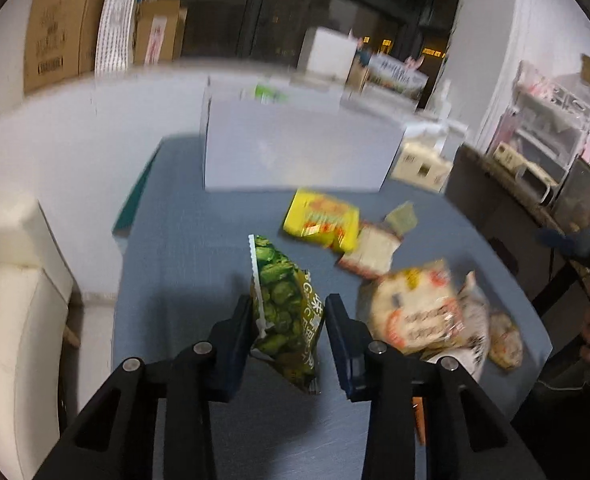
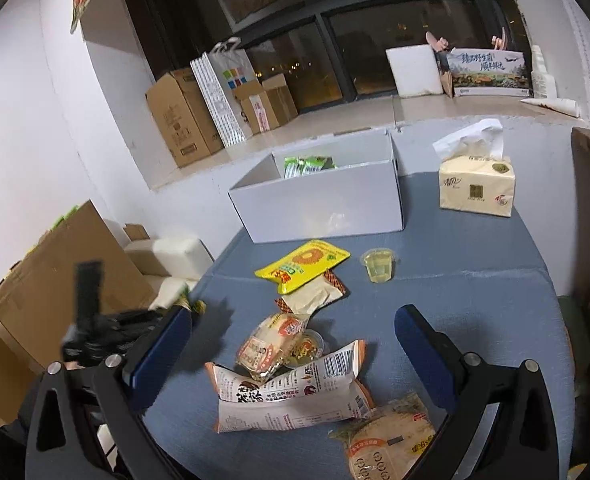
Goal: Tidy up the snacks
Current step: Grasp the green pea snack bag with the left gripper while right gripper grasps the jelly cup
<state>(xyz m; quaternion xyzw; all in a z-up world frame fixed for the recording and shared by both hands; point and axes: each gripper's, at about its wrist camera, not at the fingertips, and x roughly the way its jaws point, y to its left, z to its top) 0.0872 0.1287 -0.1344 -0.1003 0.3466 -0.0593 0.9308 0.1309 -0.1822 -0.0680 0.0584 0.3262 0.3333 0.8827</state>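
Observation:
My left gripper (image 1: 288, 314) is shut on a green snack bag (image 1: 285, 308) and holds it upright above the blue table (image 1: 183, 240). A white open box (image 1: 295, 148) stands ahead at the table's far side; in the right wrist view the box (image 2: 323, 204) holds green packets (image 2: 309, 165). My right gripper (image 2: 293, 340) is open and empty, low over a pile of snacks: a white and orange bag (image 2: 291, 396), a small round-cake packet (image 2: 269, 346) and a flat cake packet (image 2: 391, 440). A yellow packet (image 2: 301, 266) lies further ahead.
A jelly cup (image 2: 379, 266) and a brown-edged packet (image 2: 315, 296) lie mid-table. A tissue pack (image 2: 477, 186) stands at the far right. Cardboard boxes (image 2: 183, 120) line the window ledge. White foam blocks (image 1: 11, 280) sit left of the table. The left gripper shows blurred at the table's left edge (image 2: 95, 320).

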